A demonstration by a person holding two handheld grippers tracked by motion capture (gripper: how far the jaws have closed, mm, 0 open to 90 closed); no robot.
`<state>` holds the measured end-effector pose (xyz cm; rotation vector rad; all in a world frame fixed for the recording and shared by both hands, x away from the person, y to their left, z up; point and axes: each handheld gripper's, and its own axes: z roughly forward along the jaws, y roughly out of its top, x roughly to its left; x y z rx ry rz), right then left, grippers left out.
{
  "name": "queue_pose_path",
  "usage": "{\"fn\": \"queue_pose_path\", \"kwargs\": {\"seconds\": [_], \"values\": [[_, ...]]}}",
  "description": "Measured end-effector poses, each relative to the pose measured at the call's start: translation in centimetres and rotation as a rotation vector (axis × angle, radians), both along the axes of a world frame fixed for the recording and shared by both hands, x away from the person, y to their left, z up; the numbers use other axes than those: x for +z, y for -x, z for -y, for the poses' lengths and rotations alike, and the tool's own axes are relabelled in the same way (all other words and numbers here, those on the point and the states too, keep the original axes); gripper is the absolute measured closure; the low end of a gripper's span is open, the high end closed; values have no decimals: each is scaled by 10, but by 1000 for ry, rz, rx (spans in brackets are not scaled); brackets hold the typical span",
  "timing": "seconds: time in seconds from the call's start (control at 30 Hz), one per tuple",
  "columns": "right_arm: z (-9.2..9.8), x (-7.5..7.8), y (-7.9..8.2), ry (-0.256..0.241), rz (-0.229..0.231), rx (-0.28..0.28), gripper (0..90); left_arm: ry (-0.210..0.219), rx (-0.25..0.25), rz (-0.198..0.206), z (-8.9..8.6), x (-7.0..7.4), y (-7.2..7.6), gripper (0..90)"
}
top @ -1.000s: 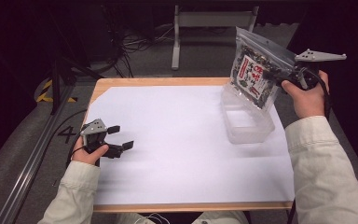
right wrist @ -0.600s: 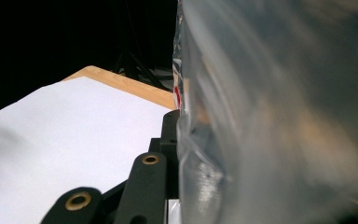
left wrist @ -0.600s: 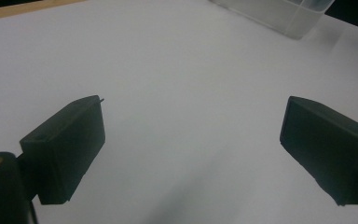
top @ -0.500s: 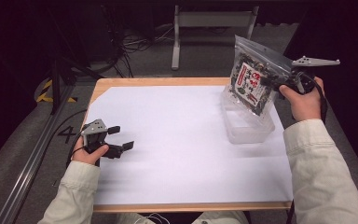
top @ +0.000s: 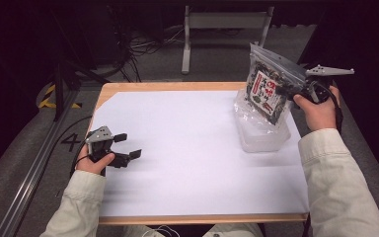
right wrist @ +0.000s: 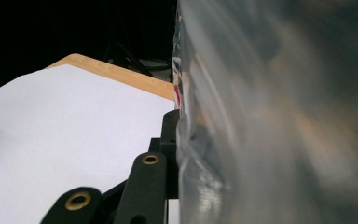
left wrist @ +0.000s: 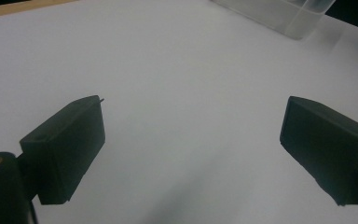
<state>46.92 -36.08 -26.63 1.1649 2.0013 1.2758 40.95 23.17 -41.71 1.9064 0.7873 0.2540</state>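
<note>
- Landmark: clear plastic container (top: 262, 132), empty as far as I can tell, standing near the right edge of the white sheet (top: 187, 148) that covers the wooden table (top: 168, 87).
- Item: zip-top snack pouch (top: 269, 89), clear film with a red-and-white label over dark contents — held in the air directly above the container, its lower end just over the rim.
- Pouch attitude: long axis runs top to bottom, tilted; the sealed top edge leans up and away from me, the bottom end points down toward the container, the label faces left across the sheet.
- My right gripper (top: 301, 89): just right of and above the container, jaws pinching the pouch's right-hand edge; in the right gripper view the film (right wrist: 270, 116) presses flat against my jaw.
- My left gripper (top: 126, 145): well to the left of the container, low over the bare sheet, jaws spread wide with nothing between them.
- Step in hand, by my reading: pouch carried over the container — ready for placing.
- Next move, by my reading: lower the pouch bottom-first, tip its long axis flatter to fit inside the walls, then release.
</note>
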Motion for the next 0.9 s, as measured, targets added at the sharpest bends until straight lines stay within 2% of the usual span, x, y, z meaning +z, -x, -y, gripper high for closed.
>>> {"fn": "queue_pose_path", "kwargs": {"seconds": [0.33, 0.53, 0.73, 0.9], "values": [[-1, -12, -1, 27, 3, 19, 759, 0, 2, 2, 0, 0, 0, 73], [7, -23, 0, -4, 0, 11, 759, -1, 2, 0, -1, -1, -1, 73], [10, -26, 1, -3, -5, 12, 759, -5, 3, -1, 0, -1, -1, 73], [8, -23, 2, 27, -10, 17, 760, -2, 4, -9, 0, -1, 0, 73]]}}
